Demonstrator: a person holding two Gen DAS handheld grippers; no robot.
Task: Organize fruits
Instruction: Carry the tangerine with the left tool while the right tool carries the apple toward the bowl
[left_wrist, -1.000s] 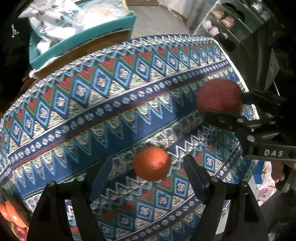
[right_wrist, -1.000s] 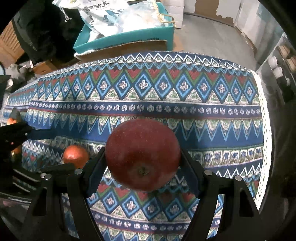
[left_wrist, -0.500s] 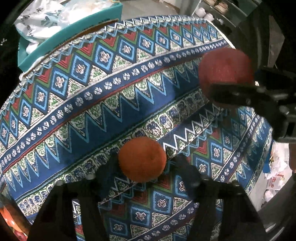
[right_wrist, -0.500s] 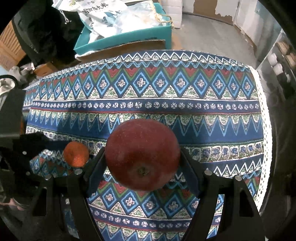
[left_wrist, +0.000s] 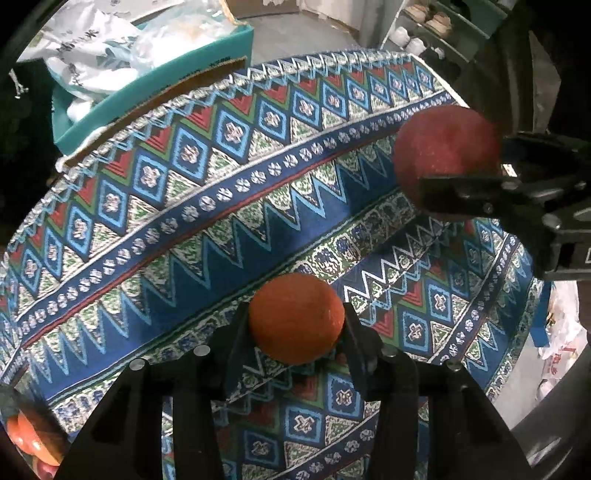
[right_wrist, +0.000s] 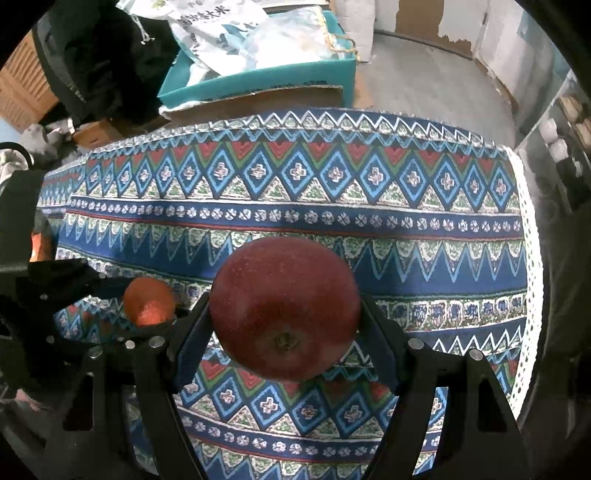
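An orange (left_wrist: 295, 317) sits between the black fingers of my left gripper (left_wrist: 295, 325), which is shut on it just above the patterned tablecloth (left_wrist: 207, 206). The same orange (right_wrist: 149, 302) shows at the left of the right wrist view, clamped by the left gripper (right_wrist: 147, 306). My right gripper (right_wrist: 284, 314) is shut on a dark red apple (right_wrist: 284, 308), stem end towards the camera. In the left wrist view that apple (left_wrist: 445, 155) hangs at the upper right, with the right gripper (left_wrist: 454, 166) gripping it from the right.
A teal box (right_wrist: 258, 79) with plastic bags stands beyond the table's far edge. More orange and red fruit (left_wrist: 27, 439) shows at the lower left corner. The tablecloth's white lace edge (right_wrist: 530, 236) marks the right end of the table. Shelves with cups (left_wrist: 417, 40) stand behind.
My left gripper closed in from wide open until its fingers pressed the orange on both sides. The right gripper with the apple stayed where it was.
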